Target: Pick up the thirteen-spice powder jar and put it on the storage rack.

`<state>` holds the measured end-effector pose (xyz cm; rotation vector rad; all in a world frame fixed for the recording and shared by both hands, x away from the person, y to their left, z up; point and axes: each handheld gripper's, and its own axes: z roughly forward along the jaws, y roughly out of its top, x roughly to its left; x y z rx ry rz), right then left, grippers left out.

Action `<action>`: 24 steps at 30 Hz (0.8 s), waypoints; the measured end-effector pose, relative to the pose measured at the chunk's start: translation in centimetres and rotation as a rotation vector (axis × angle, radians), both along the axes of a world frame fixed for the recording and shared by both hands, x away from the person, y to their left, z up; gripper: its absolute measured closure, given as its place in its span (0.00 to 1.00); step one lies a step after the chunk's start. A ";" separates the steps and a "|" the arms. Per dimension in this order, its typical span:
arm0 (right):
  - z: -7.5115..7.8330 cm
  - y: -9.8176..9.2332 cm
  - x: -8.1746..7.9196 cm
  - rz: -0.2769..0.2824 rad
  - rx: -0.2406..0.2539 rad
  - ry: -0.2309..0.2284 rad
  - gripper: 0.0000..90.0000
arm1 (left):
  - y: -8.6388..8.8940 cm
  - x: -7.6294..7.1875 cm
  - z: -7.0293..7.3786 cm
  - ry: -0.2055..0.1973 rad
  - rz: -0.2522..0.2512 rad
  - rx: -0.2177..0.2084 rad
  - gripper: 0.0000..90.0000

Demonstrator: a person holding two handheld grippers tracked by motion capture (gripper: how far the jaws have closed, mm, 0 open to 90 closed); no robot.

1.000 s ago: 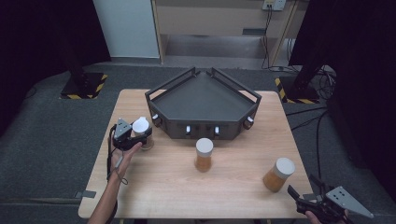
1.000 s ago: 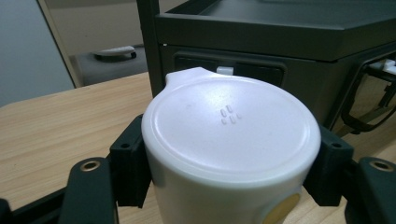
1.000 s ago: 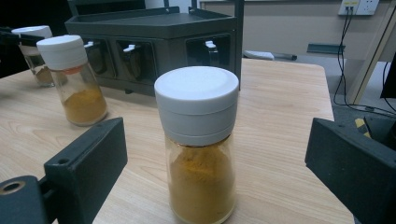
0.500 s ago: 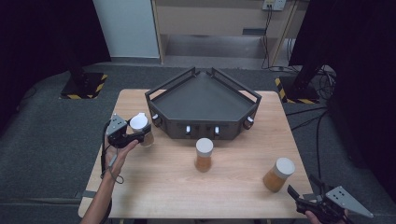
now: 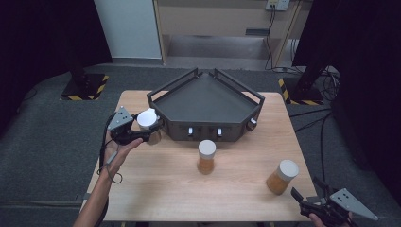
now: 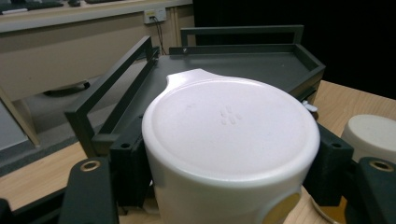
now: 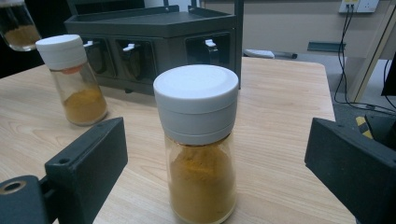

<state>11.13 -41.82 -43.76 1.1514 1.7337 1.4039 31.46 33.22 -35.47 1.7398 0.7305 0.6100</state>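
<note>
My left gripper [image 5: 149,134] is shut on a spice jar [image 5: 148,121] with a white lid, held off the table beside the left front corner of the dark tray stand [image 5: 208,101]. In the left gripper view the jar's lid [image 6: 231,126] sits between the black jaws, with the tray stand [image 6: 233,65] just beyond it. My right gripper [image 5: 307,190] is open at the table's near right corner. A second jar [image 5: 282,176] of yellow powder stands just ahead of it. In the right gripper view that jar [image 7: 198,140] stands upright between the wide-open jaws, untouched.
A third jar [image 5: 206,156] stands mid-table in front of the stand's small front openings [image 7: 154,56]. The wooden table [image 5: 156,189] ends near both hands. A wall counter and cables lie beyond the table.
The left gripper has lifted its jar off the table and carried it up and toward the stand's left corner. The right gripper has stayed put.
</note>
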 end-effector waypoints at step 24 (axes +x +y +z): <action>-0.1 -0.1 0.1 0.004 0.010 0.001 0.07 | -4.6 3.8 5.0 -0.009 -0.042 0.010 0.33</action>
